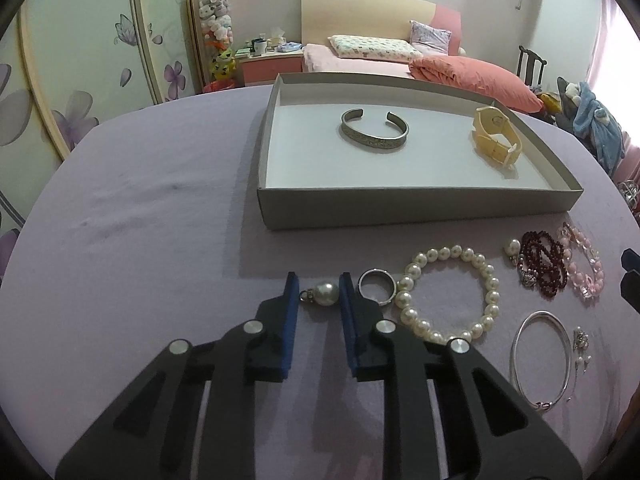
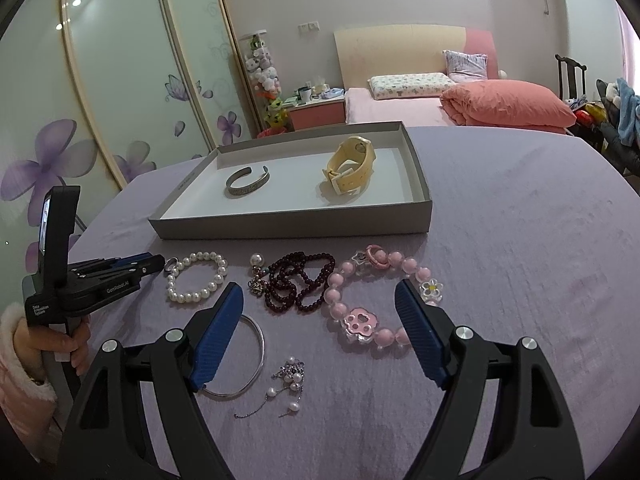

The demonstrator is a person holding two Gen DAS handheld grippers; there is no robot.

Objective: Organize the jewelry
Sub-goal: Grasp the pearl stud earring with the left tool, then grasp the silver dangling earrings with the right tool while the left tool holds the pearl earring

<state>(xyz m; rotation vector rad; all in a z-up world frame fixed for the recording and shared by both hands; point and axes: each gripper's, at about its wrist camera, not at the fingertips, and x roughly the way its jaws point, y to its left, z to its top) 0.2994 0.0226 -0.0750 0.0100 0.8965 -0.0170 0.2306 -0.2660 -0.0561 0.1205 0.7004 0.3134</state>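
In the left wrist view, the left gripper [image 1: 319, 292] is seen partly open, its blue pads set on either side of a pearl earring [image 1: 323, 294] lying on the lilac-covered worktop [image 1: 132, 248]. The right pad appears to touch the pearl, while the metal cap end lies just beside the left pad; whether the earring is actually clamped cannot be told. Its long axis runs left to right across the gap, cap to the left. A silver ring [image 1: 375, 286] lies just right of the gripper, with a pearl bracelet [image 1: 450, 294] beside it. Beyond, a grey tray [image 1: 416, 210] holds a metal cuff [image 1: 374, 130], its opening turned away from the camera, and a cream watch [image 1: 496, 136].

In the right wrist view, the right gripper [image 2: 320, 300] is held wide open above the worktop, nothing between its pads. A pink bead bracelet [image 2: 378, 300] lies under the gap, a dark red bead strand [image 2: 300, 282] to its left, and a thin silver bangle [image 2: 256, 356] is partly covered by the left finger. Dangling pearl earrings [image 2: 290, 376] lie near the bangle.
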